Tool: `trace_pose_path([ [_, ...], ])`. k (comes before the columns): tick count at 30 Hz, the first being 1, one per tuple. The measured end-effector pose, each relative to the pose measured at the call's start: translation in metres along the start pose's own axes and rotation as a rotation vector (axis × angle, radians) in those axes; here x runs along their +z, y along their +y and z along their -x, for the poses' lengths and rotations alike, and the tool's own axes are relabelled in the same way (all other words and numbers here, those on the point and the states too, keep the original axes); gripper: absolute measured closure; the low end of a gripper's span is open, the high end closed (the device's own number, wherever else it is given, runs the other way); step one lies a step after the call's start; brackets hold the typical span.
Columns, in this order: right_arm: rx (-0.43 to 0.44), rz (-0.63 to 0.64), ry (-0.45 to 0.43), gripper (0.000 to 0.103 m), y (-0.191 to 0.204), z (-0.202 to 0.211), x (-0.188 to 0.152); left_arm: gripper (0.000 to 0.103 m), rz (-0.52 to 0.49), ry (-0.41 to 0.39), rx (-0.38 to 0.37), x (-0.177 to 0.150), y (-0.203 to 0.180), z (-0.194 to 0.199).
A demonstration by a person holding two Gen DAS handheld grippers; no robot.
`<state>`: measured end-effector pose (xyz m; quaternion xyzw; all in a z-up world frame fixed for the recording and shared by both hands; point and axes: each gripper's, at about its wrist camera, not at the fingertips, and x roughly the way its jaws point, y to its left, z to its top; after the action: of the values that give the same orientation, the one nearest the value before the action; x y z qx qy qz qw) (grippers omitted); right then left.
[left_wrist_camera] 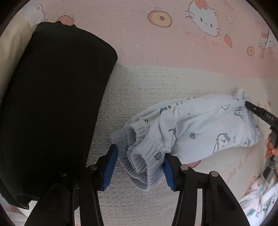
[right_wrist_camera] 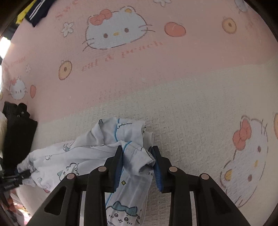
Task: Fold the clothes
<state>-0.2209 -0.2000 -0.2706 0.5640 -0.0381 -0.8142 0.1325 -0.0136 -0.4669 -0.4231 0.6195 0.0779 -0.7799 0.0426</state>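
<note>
A pair of light blue printed pyjama trousers (left_wrist_camera: 199, 125) lies stretched across the pink and cream Hello Kitty sheet (left_wrist_camera: 156, 52). My left gripper (left_wrist_camera: 139, 166) has its blue pads on either side of the gathered elastic waistband (left_wrist_camera: 139, 156) and grips it. In the right wrist view my right gripper (right_wrist_camera: 137, 165) is closed on the bunched hem end of the same trousers (right_wrist_camera: 135, 156). The right gripper's black finger also shows at the far end of the garment in the left wrist view (left_wrist_camera: 260, 113). The left gripper shows at the left edge of the right wrist view (right_wrist_camera: 19, 175).
A folded black garment (left_wrist_camera: 57, 104) lies on the sheet to the left of the left gripper, also in the right wrist view (right_wrist_camera: 17, 132). A printed white garment (left_wrist_camera: 260, 200) lies at the lower right. A dark striped garment (right_wrist_camera: 38, 10) lies at the far top left.
</note>
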Motion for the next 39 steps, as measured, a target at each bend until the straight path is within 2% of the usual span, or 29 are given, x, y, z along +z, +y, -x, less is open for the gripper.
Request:
trace_pose_path([
  [2, 0.011, -0.010, -0.004, 0.069, -0.002, 0.002, -0.001, 0.055, 0.005, -0.014, 0.009, 0.002, -0.004, -0.003],
  [4, -0.007, -0.004, -0.013, 0.055, -0.001, 0.010, -0.006, 0.055, 0.002, -0.023, 0.021, 0.003, -0.009, -0.005],
  [6, -0.032, -0.022, -0.013, 0.045, -0.002, 0.022, -0.009, 0.055, 0.003, -0.022, 0.030, 0.005, -0.015, -0.007],
  [9, -0.038, -0.062, -0.017, 0.045, -0.003, 0.041, -0.015, 0.055, 0.026, -0.017, -0.054, 0.010, -0.022, -0.004],
  [13, -0.021, -0.120, -0.036, 0.038, -0.001, 0.070, -0.026, 0.052, 0.045, -0.018, -0.093, 0.014, -0.030, 0.001],
  [16, 0.000, -0.152, -0.064, 0.035, 0.003, 0.090, -0.035, 0.038, 0.067, -0.037, -0.176, 0.016, -0.034, 0.007],
  [18, 0.015, -0.166, -0.065, 0.035, 0.003, 0.101, -0.044, 0.021, 0.105, -0.048, -0.255, 0.017, -0.035, 0.011],
  [22, 0.049, -0.169, -0.066, 0.035, 0.008, 0.109, -0.057, 0.018, 0.210, -0.010, -0.344, 0.003, -0.029, 0.010],
  [24, 0.063, -0.177, -0.058, 0.035, 0.011, 0.108, -0.068, 0.018, 0.254, 0.001, -0.355, -0.005, -0.027, 0.006],
  [27, 0.109, -0.188, -0.051, 0.035, 0.006, 0.117, -0.087, 0.018, 0.290, 0.019, -0.357, 0.000, -0.038, 0.007],
  [29, 0.120, -0.189, -0.040, 0.035, 0.007, 0.116, -0.093, 0.018, 0.283, 0.022, -0.343, -0.013, -0.034, 0.015],
  [32, 0.139, -0.223, -0.025, 0.034, 0.004, 0.118, -0.104, 0.018, 0.272, 0.026, -0.334, -0.008, -0.053, 0.015],
  [35, 0.201, -0.290, -0.001, 0.034, -0.002, 0.111, -0.111, 0.018, 0.272, 0.036, -0.339, -0.004, -0.066, 0.010],
  [39, 0.243, -0.375, 0.013, 0.031, -0.007, 0.102, -0.116, 0.018, 0.254, 0.030, -0.310, 0.000, -0.076, 0.005],
])
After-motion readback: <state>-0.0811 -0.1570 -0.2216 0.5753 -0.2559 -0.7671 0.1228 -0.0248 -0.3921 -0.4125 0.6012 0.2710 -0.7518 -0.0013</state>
